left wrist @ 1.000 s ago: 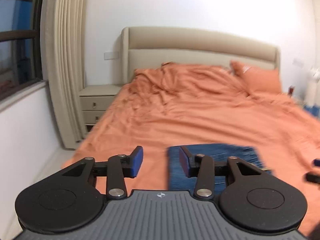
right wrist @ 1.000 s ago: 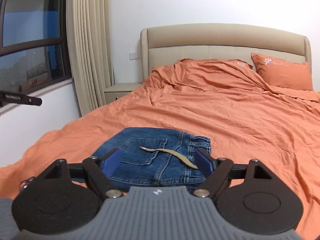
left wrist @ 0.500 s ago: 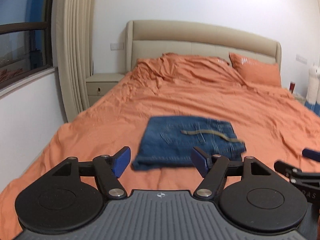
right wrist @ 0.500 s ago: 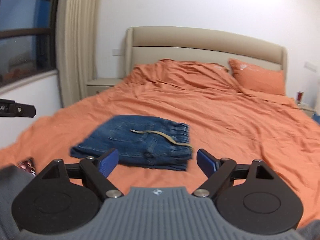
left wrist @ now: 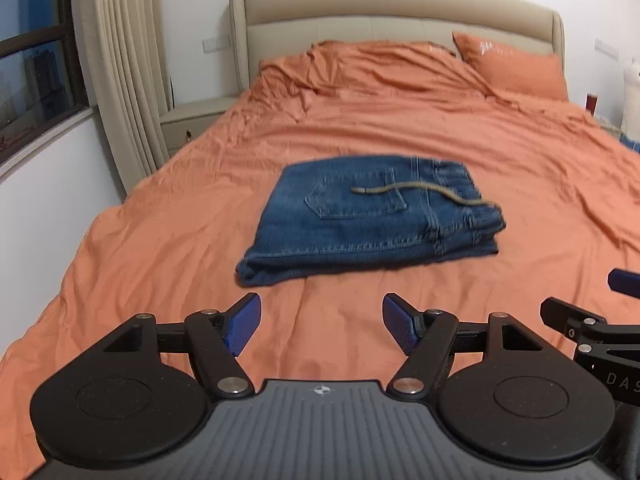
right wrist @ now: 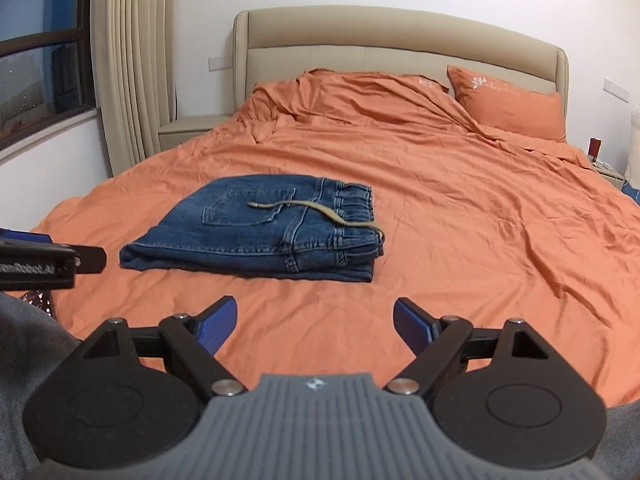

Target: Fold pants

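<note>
We hold the left gripper point(left wrist: 321, 330) and the right gripper point(right wrist: 315, 325) above the near end of the bed point(right wrist: 460, 216), both with fingers spread wide and gripping nothing. The pants point(left wrist: 372, 216) lie folded in a flat stack on the orange sheet point(left wrist: 180, 240), ahead of both grippers and apart from them, a tan drawstring point(right wrist: 312, 210) trailing across the top. Bare sheet runs between our fingers and the stack's near edge. Behind it sit a rumpled duvet point(right wrist: 360, 96), a pillow point(right wrist: 508, 104) and the headboard point(right wrist: 400, 40). A nightstand point(right wrist: 188, 130) and curtain point(right wrist: 132, 60) stand at the left, by the window point(right wrist: 40, 68).
</note>
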`<action>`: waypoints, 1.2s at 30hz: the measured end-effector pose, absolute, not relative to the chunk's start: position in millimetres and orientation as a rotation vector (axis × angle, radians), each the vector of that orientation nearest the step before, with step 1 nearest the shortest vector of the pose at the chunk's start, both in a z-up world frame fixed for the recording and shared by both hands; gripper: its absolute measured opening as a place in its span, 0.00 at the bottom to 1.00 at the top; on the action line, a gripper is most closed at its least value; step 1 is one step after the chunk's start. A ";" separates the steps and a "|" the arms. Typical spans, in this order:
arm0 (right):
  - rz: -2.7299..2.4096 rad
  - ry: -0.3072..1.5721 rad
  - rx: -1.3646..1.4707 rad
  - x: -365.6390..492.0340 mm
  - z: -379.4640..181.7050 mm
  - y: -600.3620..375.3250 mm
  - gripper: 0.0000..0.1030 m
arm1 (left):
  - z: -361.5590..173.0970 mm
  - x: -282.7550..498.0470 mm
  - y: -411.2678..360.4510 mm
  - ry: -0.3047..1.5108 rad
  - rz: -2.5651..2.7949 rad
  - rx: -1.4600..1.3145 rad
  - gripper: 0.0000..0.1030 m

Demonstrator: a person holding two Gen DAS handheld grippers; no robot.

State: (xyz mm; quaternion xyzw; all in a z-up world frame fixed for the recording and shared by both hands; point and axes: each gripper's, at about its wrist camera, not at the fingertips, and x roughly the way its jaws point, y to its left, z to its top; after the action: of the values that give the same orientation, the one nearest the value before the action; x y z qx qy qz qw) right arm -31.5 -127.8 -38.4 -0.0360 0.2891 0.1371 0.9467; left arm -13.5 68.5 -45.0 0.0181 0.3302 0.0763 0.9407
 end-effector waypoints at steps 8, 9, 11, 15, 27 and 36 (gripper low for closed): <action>0.288 0.627 -0.070 -22.0 -51.0 -126.5 0.79 | -52.4 -9.3 72.8 0.733 0.140 0.019 0.79; 0.287 0.629 -0.069 -21.5 -51.4 -127.1 0.79 | -52.3 -8.5 72.4 0.734 0.140 0.023 0.79; 0.284 0.631 -0.065 -20.6 -52.0 -128.2 0.79 | -52.5 -9.2 70.8 0.736 0.144 0.033 0.79; 0.268 0.630 -0.068 -21.0 -51.7 -128.8 0.79 | -51.9 -8.6 71.0 0.740 0.139 0.037 0.79; 0.278 0.620 -0.074 -25.1 -48.8 -129.3 0.79 | -52.0 -9.2 69.8 0.741 0.137 0.039 0.79; 0.289 0.616 -0.073 -27.8 -47.3 -129.3 0.79 | -53.1 -8.8 70.1 0.743 0.133 0.041 0.79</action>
State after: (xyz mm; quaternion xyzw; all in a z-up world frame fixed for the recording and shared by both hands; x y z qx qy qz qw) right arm -27.8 -129.3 -47.3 -0.0358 0.3023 0.1415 0.9420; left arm -8.8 70.1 -53.1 0.0201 0.3625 0.0651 0.9295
